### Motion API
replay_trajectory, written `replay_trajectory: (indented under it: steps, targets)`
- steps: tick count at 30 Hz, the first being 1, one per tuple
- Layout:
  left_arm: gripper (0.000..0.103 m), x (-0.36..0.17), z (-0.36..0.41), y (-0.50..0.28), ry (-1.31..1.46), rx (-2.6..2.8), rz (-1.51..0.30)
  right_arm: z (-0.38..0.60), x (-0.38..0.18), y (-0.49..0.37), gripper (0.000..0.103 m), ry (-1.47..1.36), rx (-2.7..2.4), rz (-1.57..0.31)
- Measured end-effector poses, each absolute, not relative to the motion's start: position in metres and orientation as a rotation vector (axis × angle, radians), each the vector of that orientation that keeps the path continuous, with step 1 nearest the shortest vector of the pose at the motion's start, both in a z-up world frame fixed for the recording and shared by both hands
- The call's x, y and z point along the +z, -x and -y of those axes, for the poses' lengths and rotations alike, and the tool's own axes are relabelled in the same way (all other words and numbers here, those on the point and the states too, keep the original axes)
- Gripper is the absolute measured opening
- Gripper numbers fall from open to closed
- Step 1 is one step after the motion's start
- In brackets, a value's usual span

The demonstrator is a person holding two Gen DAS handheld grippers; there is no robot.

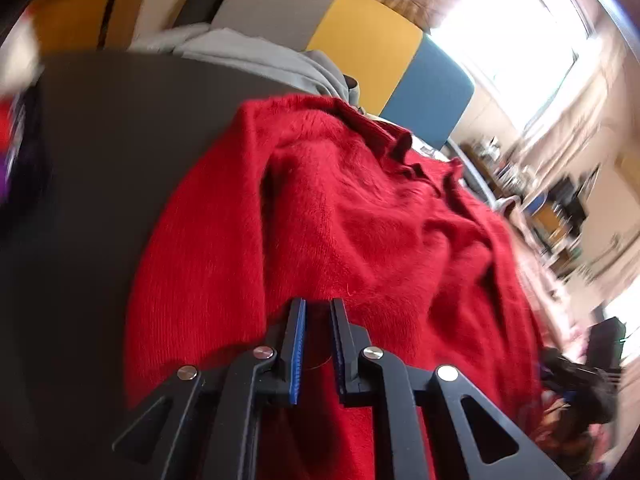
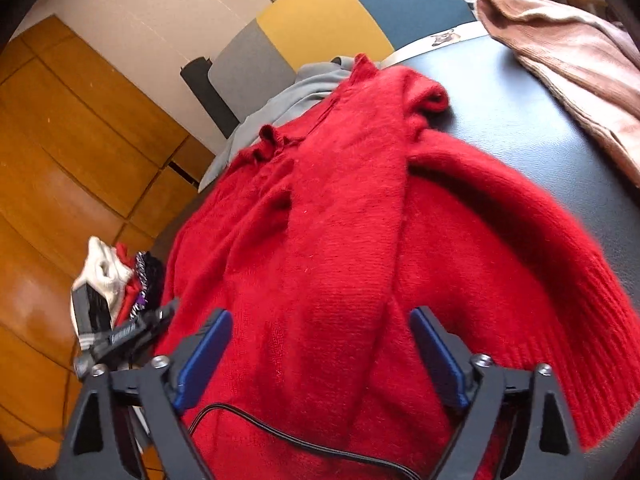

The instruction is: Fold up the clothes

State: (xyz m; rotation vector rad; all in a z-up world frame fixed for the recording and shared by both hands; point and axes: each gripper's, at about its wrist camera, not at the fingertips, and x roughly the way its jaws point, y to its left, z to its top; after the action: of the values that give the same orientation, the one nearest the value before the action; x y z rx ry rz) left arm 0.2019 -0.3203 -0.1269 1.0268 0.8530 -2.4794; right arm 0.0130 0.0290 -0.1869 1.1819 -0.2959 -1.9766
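Sweater lies on the table, one sleeve laid across it, left gripper nearly closed over its cloth, perhaps pinching, right gripper wide open above its hem, probably for folding

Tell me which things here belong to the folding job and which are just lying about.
In the job: red sweater, left tongs, right tongs.
Lying about: grey garment, pink garment, small clothes pile, black cable.

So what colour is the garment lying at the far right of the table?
Pale pink garment, ribbed knit; the right wrist view shows it best.
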Motion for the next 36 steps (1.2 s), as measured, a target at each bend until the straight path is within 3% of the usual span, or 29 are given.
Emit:
replay_trajectory:
  steps: [4, 10, 19, 25, 27, 28, 31, 36]
  targets:
    - [0.020, -0.112, 0.343, -0.192, -1.014, -2.453, -0.886, -0.026, -0.189, -0.020, 0.097, -1.170, -1.983, 0.301]
    - [0.029, -0.080, 0.344, -0.261, -0.848, -2.466, -0.890, -0.023, -0.193, -0.031, 0.100, -1.105, -1.992, 0.286]
    - [0.035, -0.106, 0.286, -0.311, -1.078, -2.416, -0.701, -0.017, -0.192, -0.033, 0.103, -1.085, -2.000, 0.200]
    - [0.036, -0.117, 0.284, -0.305, -1.069, -2.406, -0.756, -0.019, -0.192, -0.034, 0.103, -1.074, -2.008, 0.191]
    - [0.031, -0.118, 0.285, -0.301, -1.067, -2.380, -0.735, -0.020, -0.193, -0.034, 0.103, -1.064, -2.013, 0.189]
    - [0.021, -0.118, 0.285, -0.299, -1.069, -2.365, -0.718, -0.020, -0.193, -0.035, 0.103, -1.060, -2.016, 0.188]
    - [0.008, -0.118, 0.292, -0.298, -1.065, -2.338, -0.718, -0.020, -0.193, -0.037, 0.103, -1.045, -2.025, 0.176]
    - [0.005, -0.118, 0.305, -0.298, -1.056, -2.296, -0.735, -0.020, -0.194, -0.038, 0.103, -1.026, -2.036, 0.161]
